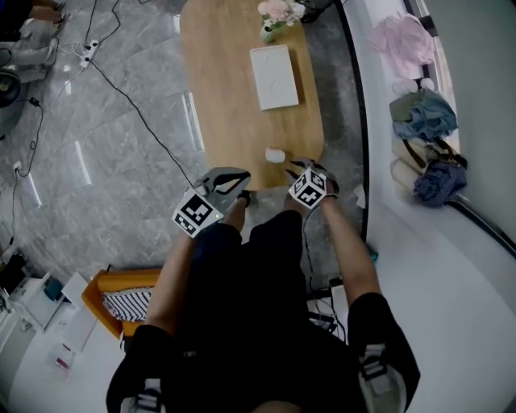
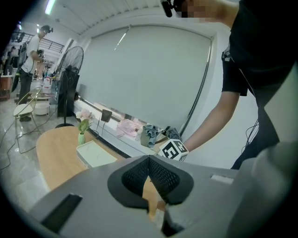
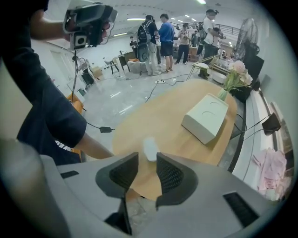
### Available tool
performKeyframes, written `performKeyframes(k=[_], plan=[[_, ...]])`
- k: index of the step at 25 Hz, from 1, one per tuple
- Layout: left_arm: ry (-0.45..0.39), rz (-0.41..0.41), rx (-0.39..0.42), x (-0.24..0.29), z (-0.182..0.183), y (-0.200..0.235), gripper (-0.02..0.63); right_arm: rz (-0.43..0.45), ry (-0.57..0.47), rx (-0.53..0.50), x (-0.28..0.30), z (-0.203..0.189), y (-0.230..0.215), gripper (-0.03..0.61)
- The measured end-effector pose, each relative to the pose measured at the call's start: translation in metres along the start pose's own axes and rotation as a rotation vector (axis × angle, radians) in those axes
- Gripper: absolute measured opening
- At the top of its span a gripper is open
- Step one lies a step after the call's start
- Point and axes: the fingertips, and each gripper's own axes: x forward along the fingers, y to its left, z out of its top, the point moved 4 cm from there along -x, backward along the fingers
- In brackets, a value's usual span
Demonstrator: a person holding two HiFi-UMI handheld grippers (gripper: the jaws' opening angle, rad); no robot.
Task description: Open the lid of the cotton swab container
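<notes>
Head view looks steeply down on a long wooden worktop (image 1: 234,97) with rounded ends, standing on a grey stone floor (image 1: 105,161). The cotton swab container (image 1: 276,155), a small white thing, sits near the worktop's near end, close to its right edge. It is too small and blurred to make out its lid. Farther along lies a flat white box (image 1: 274,77), and at the far end stands a vase of pink flowers (image 1: 278,14).

The left gripper (image 1: 239,193) is held at the worktop's near edge, near and left of the container and well apart from it. In the left gripper view its fingers (image 2: 163,176) are pressed together with nothing between them.

The right gripper (image 1: 295,168) points steeply down, just right of the container. In the right gripper view its fingers (image 3: 170,176) stand apart with a clear gap. The container shows just beyond the tips and in line with that gap. It is not between the pads and nothing touches it. Bare wood shows through the gap.

Black cables (image 1: 121,89) trail across the floor on the left. Bundles of clothing (image 1: 423,113) lie on a pale ledge to the right of the worktop. In the right gripper view several people (image 3: 163,37) stand far off in the room.
</notes>
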Motion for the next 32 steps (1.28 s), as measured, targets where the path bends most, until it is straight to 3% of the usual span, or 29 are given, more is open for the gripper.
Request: performKeyframes(k=[7, 13, 22, 32], plan=[[0.014, -0.01, -0.016, 0.01, -0.013, 0.012, 0.0, -0.011, 0.042, -0.013, 0.051, -0.009, -0.011, 0.172], [0.028, -0.022, 0.001, 0.019, -0.018, 0.015, 0.0, -0.007, 0.09, -0.094, 0.088, -0.012, -0.008, 0.239], [0.024, -0.025, -0.039, 0.015, -0.038, 0.007, 0.001, -0.075, 0.122, -0.223, 0.121, -0.016, -0.009, 0.25], [0.064, -0.017, -0.036, 0.0, -0.055, 0.009, 0.002, -0.059, 0.123, -0.197, 0.132, -0.012, -0.006, 0.215]])
